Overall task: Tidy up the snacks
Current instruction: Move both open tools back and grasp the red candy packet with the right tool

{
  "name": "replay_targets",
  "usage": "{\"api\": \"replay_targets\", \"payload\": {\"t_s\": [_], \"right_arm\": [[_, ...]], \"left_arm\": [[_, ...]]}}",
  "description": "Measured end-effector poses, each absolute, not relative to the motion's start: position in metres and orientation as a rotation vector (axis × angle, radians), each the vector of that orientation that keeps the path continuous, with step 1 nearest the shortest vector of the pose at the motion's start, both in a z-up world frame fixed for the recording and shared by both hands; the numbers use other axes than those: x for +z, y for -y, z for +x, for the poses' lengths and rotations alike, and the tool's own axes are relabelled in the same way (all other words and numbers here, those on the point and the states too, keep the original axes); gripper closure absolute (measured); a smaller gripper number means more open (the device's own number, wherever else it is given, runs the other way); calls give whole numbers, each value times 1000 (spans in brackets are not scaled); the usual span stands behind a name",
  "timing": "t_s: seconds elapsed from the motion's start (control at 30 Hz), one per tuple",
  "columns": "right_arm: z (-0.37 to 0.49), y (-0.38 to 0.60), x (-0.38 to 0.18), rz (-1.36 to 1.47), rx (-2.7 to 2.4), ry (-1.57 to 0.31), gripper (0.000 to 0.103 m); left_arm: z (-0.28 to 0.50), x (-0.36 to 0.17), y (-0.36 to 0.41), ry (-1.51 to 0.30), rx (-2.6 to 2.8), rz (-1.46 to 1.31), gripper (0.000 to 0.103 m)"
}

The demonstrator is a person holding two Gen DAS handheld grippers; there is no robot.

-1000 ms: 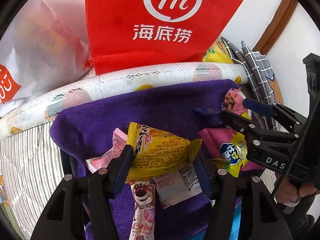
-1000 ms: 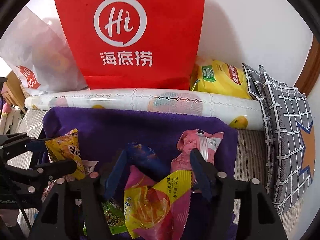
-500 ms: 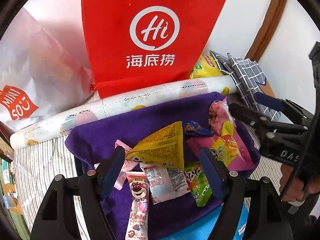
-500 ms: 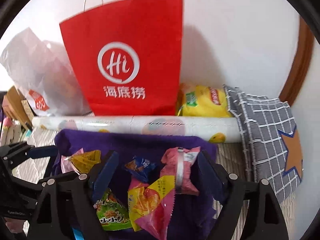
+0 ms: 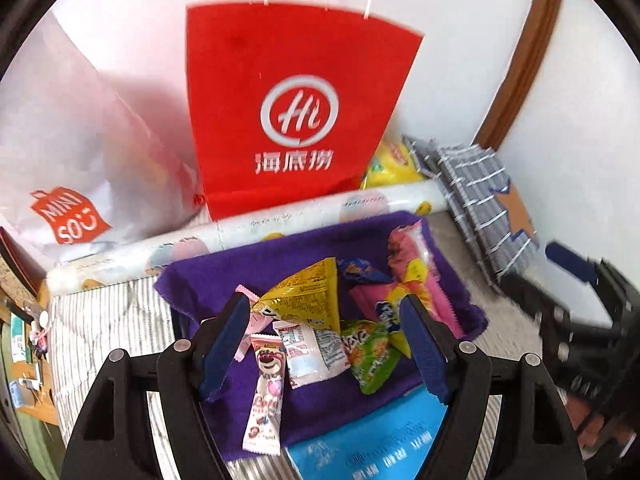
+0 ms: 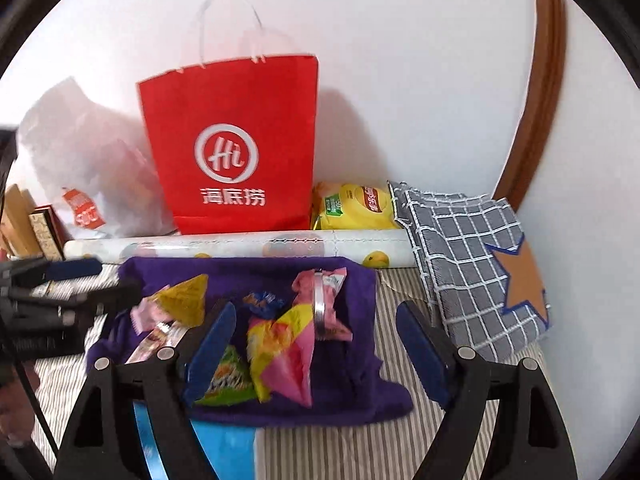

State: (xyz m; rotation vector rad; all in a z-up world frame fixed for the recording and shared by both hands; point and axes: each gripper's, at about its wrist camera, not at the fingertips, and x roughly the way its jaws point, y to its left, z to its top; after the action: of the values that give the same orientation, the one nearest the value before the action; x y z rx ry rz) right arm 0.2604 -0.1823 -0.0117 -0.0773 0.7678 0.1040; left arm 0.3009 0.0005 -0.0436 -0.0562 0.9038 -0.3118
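Snacks lie in a loose heap on a purple towel (image 5: 312, 412) spread over striped bedding (image 6: 352, 452): a yellow packet (image 5: 308, 300), a pink packet (image 5: 412, 280), a green packet (image 5: 370, 356), a white packet (image 5: 308, 352), a bear candy stick (image 5: 266, 392) and a small blue wrapper (image 5: 360, 272). A light blue pack (image 5: 372, 440) pokes out from under the towel's near edge. Both grippers hang above the heap with fingers spread and nothing between them; the left gripper (image 5: 324, 344) and the right gripper (image 6: 316, 356) have just been opening. Behind the towel lies a white roll (image 6: 240, 246), then a red bag (image 6: 232, 148) upright against the wall, a white bag (image 5: 80, 168) to its left, a yellow chip bag (image 6: 356, 204) and a checked cushion (image 6: 468, 264) to its right. Motion blur softens the left view's right edge, where the dark shape is probably the right gripper.
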Motion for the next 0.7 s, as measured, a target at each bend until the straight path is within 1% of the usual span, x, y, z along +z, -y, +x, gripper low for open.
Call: {"api": "replay_targets", "payload": {"t_s": [0.17, 0.33, 0.5, 0.63, 0.7], "right_arm": [[214, 173, -6, -104, 134, -726, 22], [184, 169, -10, -81, 150, -716, 22], [149, 166, -31, -54, 190, -756, 22], [131, 168, -60, 12, 225, -836, 22], [124, 166, -79, 27, 232, -875, 24]], "left_arm": [[259, -31, -6, -883, -322, -44, 26], [222, -31, -20, -889, -305, -78, 26], [189, -37, -37, -899, -255, -111, 26], [163, -47, -49, -909, -235, -134, 26], [152, -54, -52, -918, -238, -133, 26]]}}
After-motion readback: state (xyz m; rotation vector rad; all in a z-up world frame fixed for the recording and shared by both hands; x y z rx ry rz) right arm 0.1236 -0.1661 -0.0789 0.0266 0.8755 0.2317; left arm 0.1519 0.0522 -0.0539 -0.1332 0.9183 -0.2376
